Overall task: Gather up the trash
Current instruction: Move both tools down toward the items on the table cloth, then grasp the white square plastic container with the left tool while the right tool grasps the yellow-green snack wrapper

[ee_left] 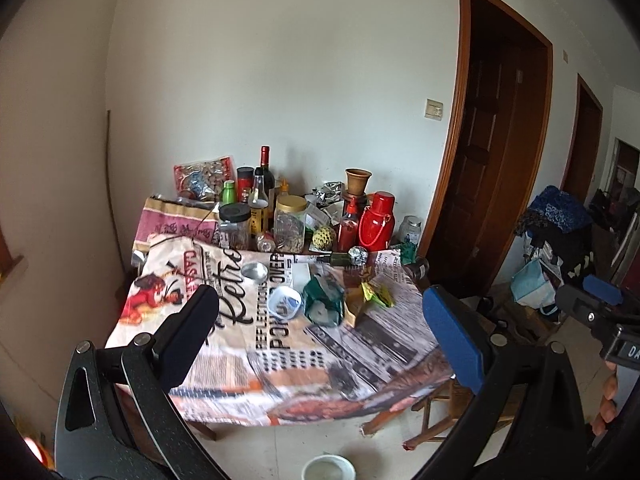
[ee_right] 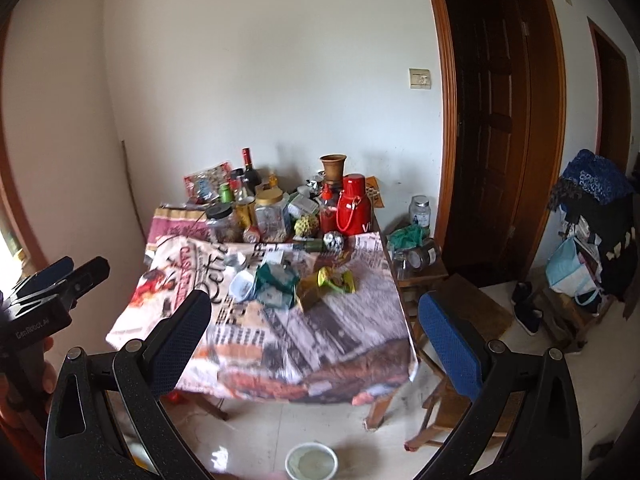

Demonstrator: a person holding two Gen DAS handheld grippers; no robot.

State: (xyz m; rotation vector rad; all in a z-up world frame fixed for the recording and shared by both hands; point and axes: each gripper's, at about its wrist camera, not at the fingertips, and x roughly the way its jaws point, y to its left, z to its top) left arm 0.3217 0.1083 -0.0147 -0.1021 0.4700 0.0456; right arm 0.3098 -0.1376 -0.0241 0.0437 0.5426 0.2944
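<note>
Trash lies scattered mid-table on the printed tablecloth (ee_left: 280, 364): a crumpled green wrapper (ee_left: 323, 300), a white plastic cup (ee_left: 285, 301) tipped beside it, and yellow-green packets (ee_left: 378, 295) just to its right. Behind them stand jars, bottles and a red thermos (ee_left: 377, 222) against the wall. Both the left gripper (ee_left: 320, 320) and right gripper (ee_right: 314, 320) hang short of the table, fingers spread wide and holding nothing. A white bowl (ee_right: 312, 460) sits on the floor below.

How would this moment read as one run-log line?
left gripper: open, empty | right gripper: open, empty | green wrapper, yellow wrapper: on tablecloth, untouched
</note>
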